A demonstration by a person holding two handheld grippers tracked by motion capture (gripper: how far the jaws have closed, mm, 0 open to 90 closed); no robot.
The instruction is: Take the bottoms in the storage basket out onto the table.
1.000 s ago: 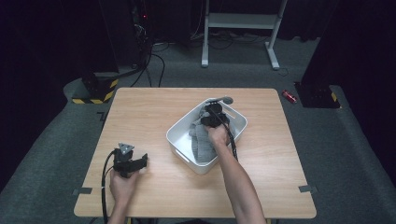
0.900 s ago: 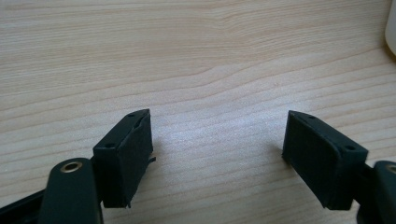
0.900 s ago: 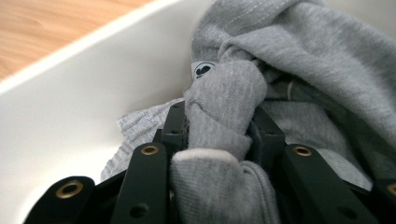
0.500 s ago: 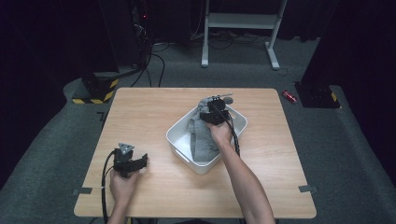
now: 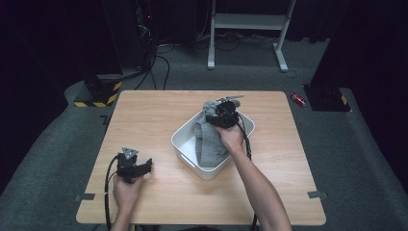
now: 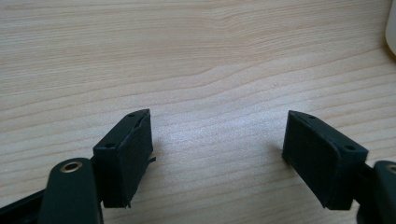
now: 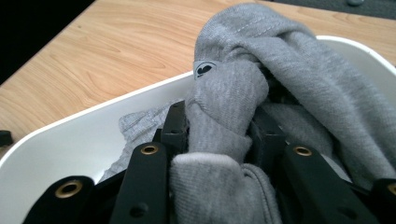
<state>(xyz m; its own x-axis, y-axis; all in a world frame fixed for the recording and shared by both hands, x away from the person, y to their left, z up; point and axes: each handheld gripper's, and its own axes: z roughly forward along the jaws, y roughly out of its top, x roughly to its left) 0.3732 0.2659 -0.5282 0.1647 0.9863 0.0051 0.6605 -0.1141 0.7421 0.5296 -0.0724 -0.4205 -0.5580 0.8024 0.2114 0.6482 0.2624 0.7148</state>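
— Right hand-held gripper (image 7: 219, 135)? Pinching the grey cloth (image 5: 210, 144), bunched between both jaws, over the white tub (image 5: 185, 134).
— Left hand-held gripper (image 6: 217, 149)? Spread, idle on the surface (image 5: 154, 120), well apart. Cloth trails down-left into the tub.

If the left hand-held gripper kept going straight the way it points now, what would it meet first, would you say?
Probably the bare wooden table: the left hand-held gripper, jaws open and empty, looks down at its surface. The white bin sits off at the view's right edge, likely outside that line, though depth is hard to judge.
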